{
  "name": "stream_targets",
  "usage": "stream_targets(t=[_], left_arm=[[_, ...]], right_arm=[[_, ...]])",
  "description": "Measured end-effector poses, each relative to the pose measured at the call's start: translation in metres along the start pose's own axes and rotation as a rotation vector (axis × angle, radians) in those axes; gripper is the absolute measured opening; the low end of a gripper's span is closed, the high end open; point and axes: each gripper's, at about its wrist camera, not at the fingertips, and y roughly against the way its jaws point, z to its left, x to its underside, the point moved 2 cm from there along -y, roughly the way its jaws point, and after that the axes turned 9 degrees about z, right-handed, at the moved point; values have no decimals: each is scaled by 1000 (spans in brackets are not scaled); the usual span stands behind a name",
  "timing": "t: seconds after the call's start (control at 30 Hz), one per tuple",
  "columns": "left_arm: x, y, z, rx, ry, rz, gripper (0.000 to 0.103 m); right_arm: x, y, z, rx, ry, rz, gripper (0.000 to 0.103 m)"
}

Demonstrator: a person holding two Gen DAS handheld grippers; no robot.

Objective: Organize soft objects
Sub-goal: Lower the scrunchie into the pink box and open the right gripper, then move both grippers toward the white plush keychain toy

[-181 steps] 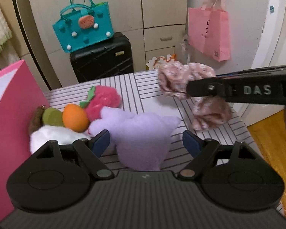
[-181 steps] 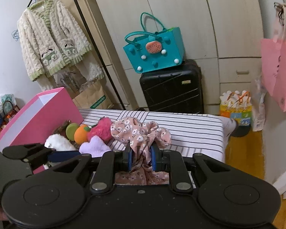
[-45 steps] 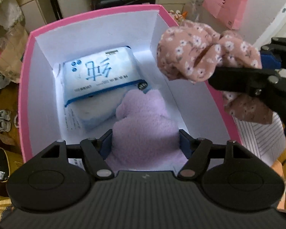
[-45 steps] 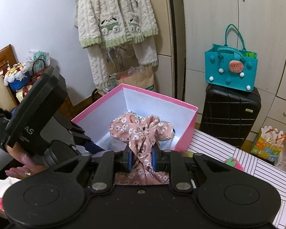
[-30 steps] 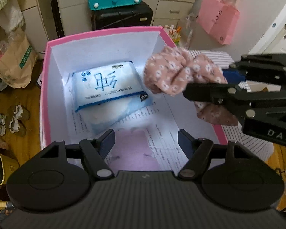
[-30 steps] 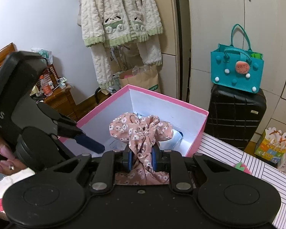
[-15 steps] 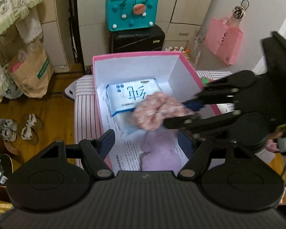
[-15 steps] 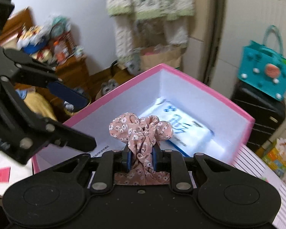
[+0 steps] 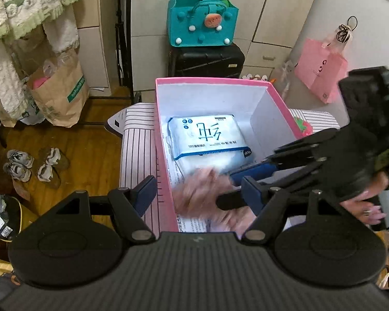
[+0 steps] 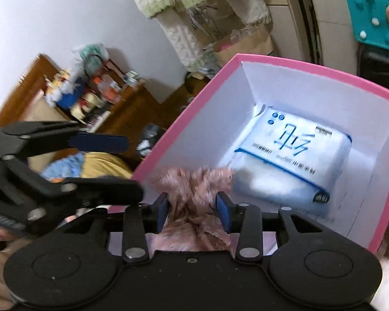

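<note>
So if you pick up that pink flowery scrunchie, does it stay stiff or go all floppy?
Probably floppy: the pink flowery scrunchie bunches and droops in folds between the opening jaws of the right hand-held gripper. It likely weighs little, being thin gathered cloth. It shouldn't roll or break in the pink box.

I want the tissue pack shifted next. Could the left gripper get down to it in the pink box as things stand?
Probably not cleanly. The left gripper is open and empty above the pink box, but the right gripper, opening around the floral scrunchie, lies between it and the tissue pack.
</note>
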Motion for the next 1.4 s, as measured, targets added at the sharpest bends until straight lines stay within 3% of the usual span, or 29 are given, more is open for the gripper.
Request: stream_targets(t=[0.23, 0.4, 0.5, 0.73, 0.97, 1.13, 1.4], left_arm=[[5, -2, -16, 10, -13, 2, 72], [7, 1, -43, 24, -75, -3, 72], [8, 3, -66, 47, -122, -19, 72], [12, 5, -135, 95, -248, -76, 72], [20, -6, -204, 88, -343, -142, 72], [21, -19, -236, 105, -338, -163, 73], [20, -59, -265, 21, -268, -179, 76]], right_arm=[[37, 55, 12, 82, 75, -125, 49], [66, 106, 9, 170, 84, -223, 49], [85, 134, 4, 238, 78, -276, 49], [118, 178, -14, 310, 52, -339, 52], [145, 207, -36, 327, 11, -401, 55], [156, 219, -53, 337, -17, -419, 56], [169, 217, -83, 339, -56, -423, 60]])
